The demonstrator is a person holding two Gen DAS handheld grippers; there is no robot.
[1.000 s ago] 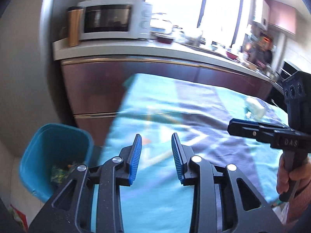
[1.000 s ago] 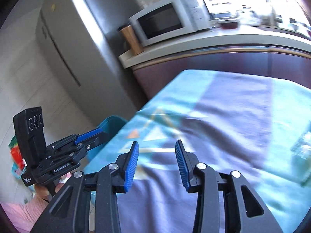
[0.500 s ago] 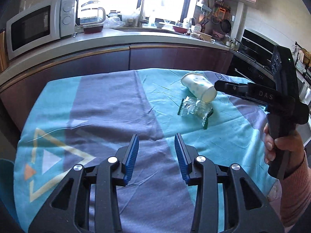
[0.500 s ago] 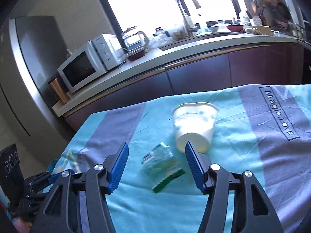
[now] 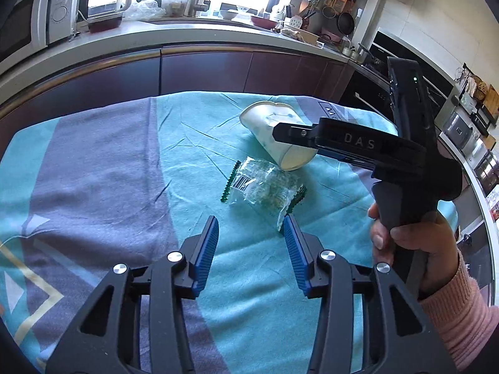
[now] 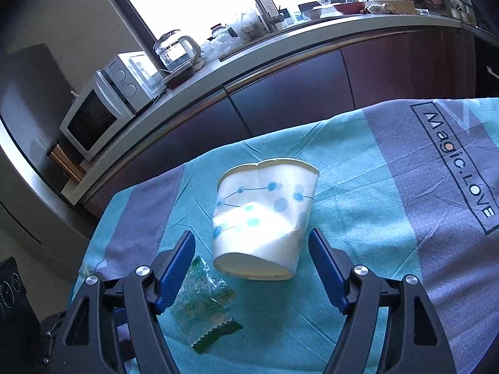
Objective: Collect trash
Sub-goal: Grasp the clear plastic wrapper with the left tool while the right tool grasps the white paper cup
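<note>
Both views have swung from the bin to the table [image 5: 93,162]. My right gripper [image 6: 251,243], spread wide, now brackets the paper cup [image 6: 265,215]; my left gripper [image 5: 251,229], released, nears the wrapper [image 5: 265,184].

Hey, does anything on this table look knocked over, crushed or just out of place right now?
Yes. The paper cup lies tipped on its side on the tablecloth, its wall dented and its far rim pinched. Beside its base lies a crumpled clear wrapper with green serrated ends. No spill shows.
</note>
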